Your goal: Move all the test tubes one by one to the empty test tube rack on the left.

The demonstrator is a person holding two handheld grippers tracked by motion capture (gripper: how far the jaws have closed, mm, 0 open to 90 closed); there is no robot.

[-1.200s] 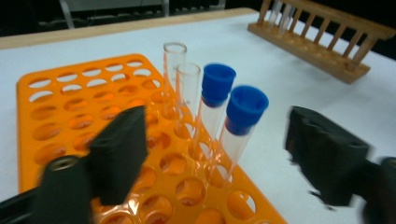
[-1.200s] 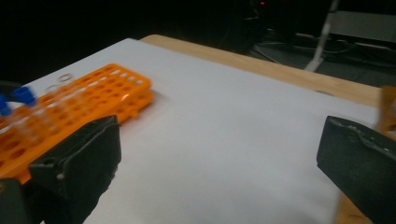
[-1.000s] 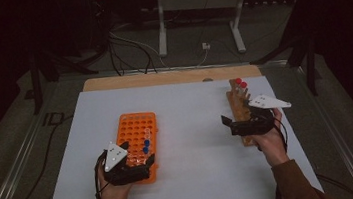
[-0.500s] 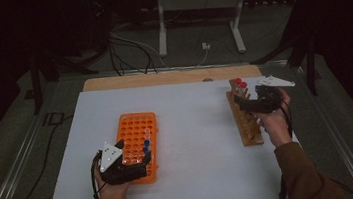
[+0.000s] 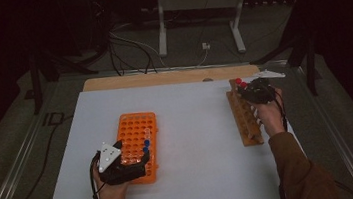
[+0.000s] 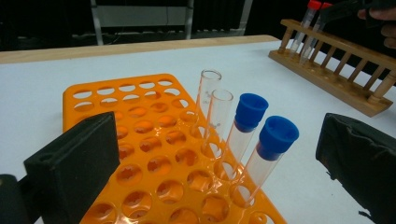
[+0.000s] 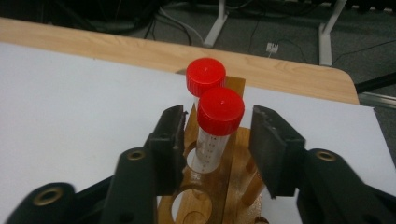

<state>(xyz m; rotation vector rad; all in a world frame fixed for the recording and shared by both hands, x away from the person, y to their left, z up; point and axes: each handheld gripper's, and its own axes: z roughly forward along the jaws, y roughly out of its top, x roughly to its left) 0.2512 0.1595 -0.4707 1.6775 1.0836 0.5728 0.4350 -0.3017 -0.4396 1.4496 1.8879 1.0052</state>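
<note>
My left gripper (image 5: pixel 134 153) (image 6: pixel 217 135) is open at the near end of an orange tube rack (image 5: pixel 135 127) (image 6: pixel 140 116). Two blue-capped tubes (image 6: pixel 250 112) (image 5: pixel 145 144) and two uncapped clear tubes (image 6: pixel 210 86) stand in the rack between its wide jaws, untouched. My right gripper (image 5: pixel 245 89) (image 7: pixel 218 120) is at the far end of a wooden rack (image 5: pixel 245 122) (image 7: pixel 219 186). Its jaws have just been closing around the nearer of two red-capped tubes (image 7: pixel 220 112) (image 5: pixel 243 85). A narrow gap still shows on each side of that tube.
The racks stand on a white board (image 5: pixel 194 142) over a wooden tabletop (image 5: pixel 162 77). The wooden rack's near holes (image 5: pixel 250 126) hold nothing. Beyond the table are cables (image 5: pixel 128 44) and a metal stand (image 5: pixel 198 1) on the floor.
The right hand has moved away from me along the wooden rack to its far end, and its jaws have narrowed around a red-capped tube. The left hand has stayed put.
</note>
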